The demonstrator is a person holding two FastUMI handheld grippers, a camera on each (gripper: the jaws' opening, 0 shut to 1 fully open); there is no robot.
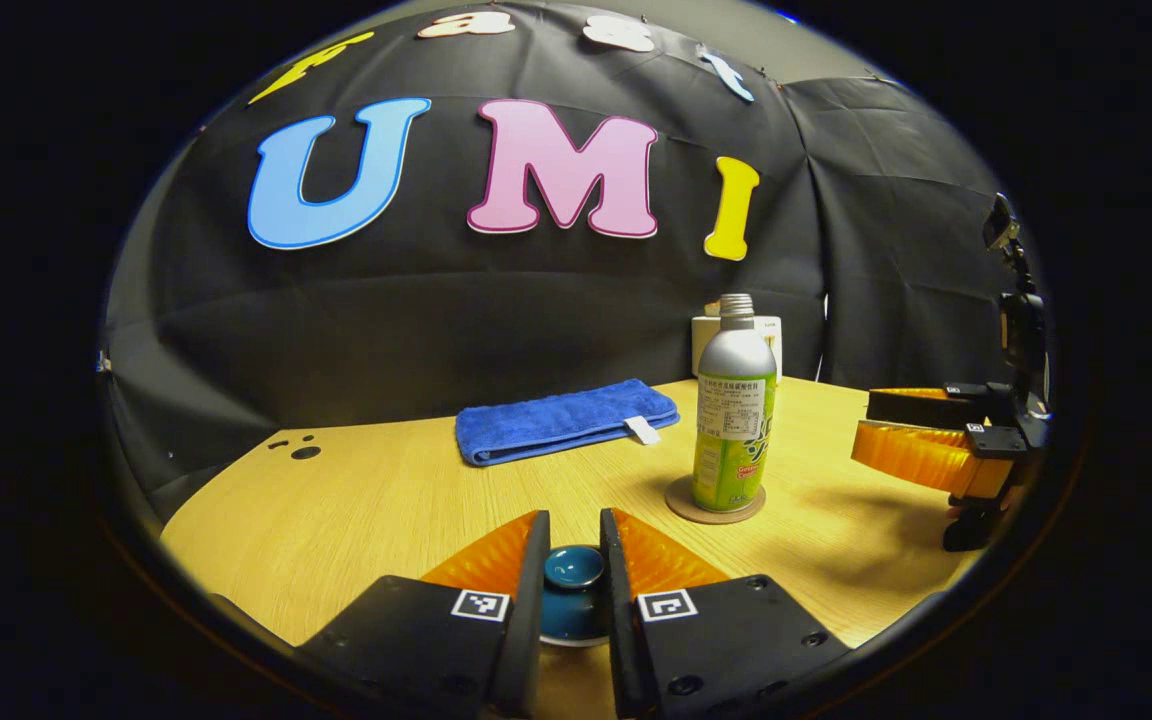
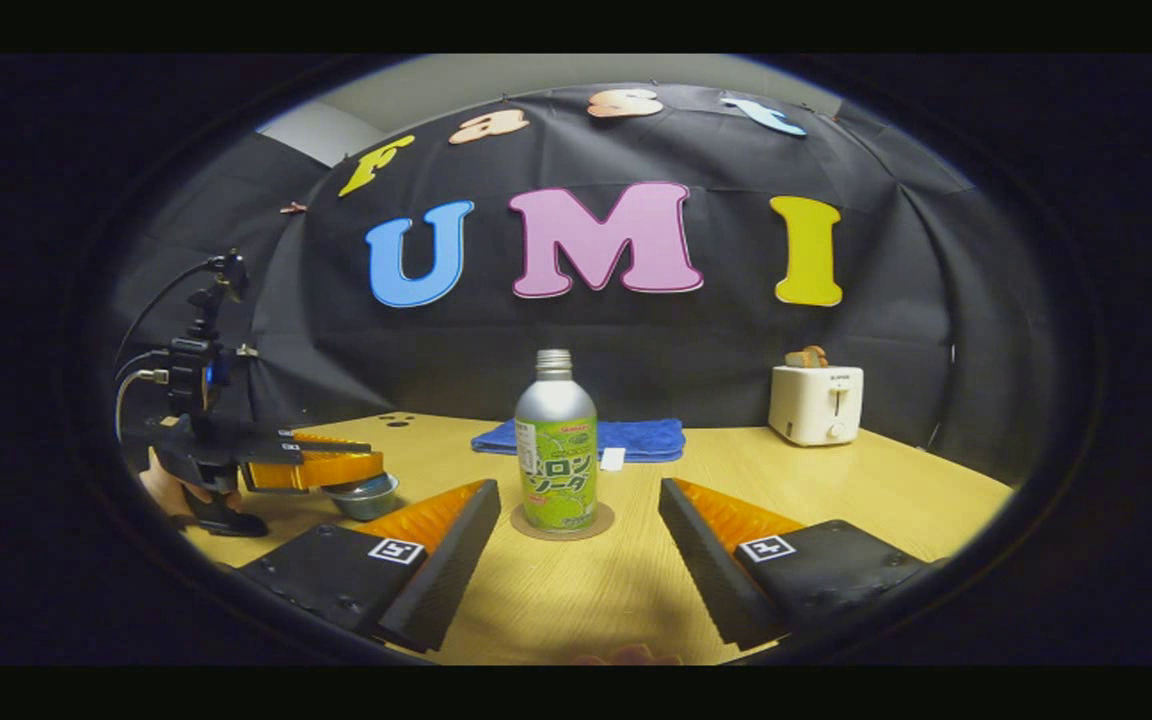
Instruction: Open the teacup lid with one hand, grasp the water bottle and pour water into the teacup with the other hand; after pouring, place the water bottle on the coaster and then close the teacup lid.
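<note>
A silver bottle with a green label [image 1: 733,420] [image 2: 556,460] stands upright on a round coaster [image 1: 681,502] [image 2: 528,524] mid-table. My left gripper [image 1: 574,525] is at the table's near edge, its fingers closed in on the knob of the teal teacup lid [image 1: 574,568]. In the right gripper view that gripper [image 2: 376,462] lies across the top of the teacup [image 2: 366,497]; I cannot tell whether the lid rests on the cup. My right gripper [image 2: 578,492] is wide open, short of the bottle and facing it. The left gripper view shows it [image 1: 864,425] open to the bottle's right.
A folded blue towel [image 1: 566,420] [image 2: 641,438] lies behind the bottle. A white toaster [image 2: 816,405] [image 1: 768,335] stands at the back of the wooden table [image 1: 356,520]. A hand [image 2: 164,492] holds the left gripper.
</note>
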